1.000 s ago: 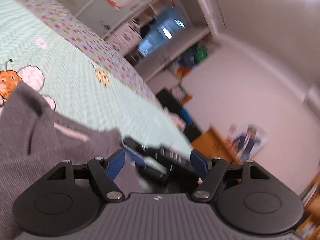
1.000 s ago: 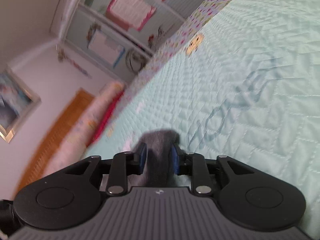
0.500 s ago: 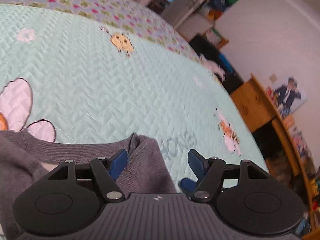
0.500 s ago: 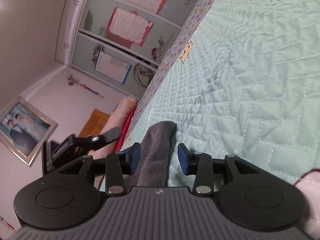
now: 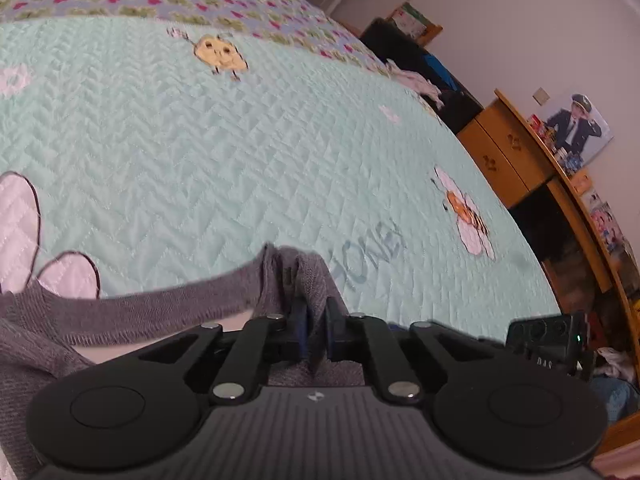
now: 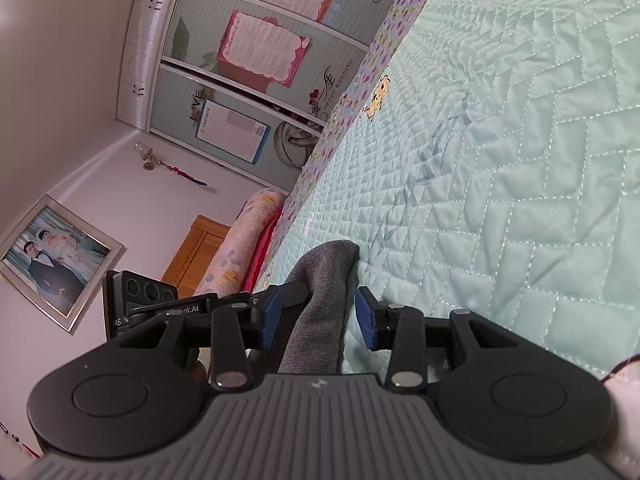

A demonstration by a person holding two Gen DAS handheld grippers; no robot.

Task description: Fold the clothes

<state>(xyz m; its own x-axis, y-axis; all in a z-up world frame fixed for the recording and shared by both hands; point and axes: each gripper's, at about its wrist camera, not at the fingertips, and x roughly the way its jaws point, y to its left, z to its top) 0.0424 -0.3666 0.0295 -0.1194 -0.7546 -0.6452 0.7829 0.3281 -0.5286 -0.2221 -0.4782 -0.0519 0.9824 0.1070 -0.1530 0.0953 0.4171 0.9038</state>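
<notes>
left hand-held gripper is clamped tight on a bunched corner of the grey knit garment, blue pads nearly meeting with the fabric pinched between them. from that pinch a ribbed edge of the garment runs off to the left, and more grey knit fills the lower-left corner of the left wrist view. the garment lies on the bed, on a mint-green quilted bedspread with bee patches and faint stitched lettering just beyond the fingertips. right hand-held gripper stands about half open: a rounded fold of the same grey garment sits in the gap, the left blue pad close against it, the right blue pad clear of it with quilt showing between, so no grip there. a second black camera unit shows just left of the right gripper's fingers. background: wooden dresser beside the bed in the left wrist view, wardrobe with sliding doors and a framed photo on the wall in the right wrist view.
</notes>
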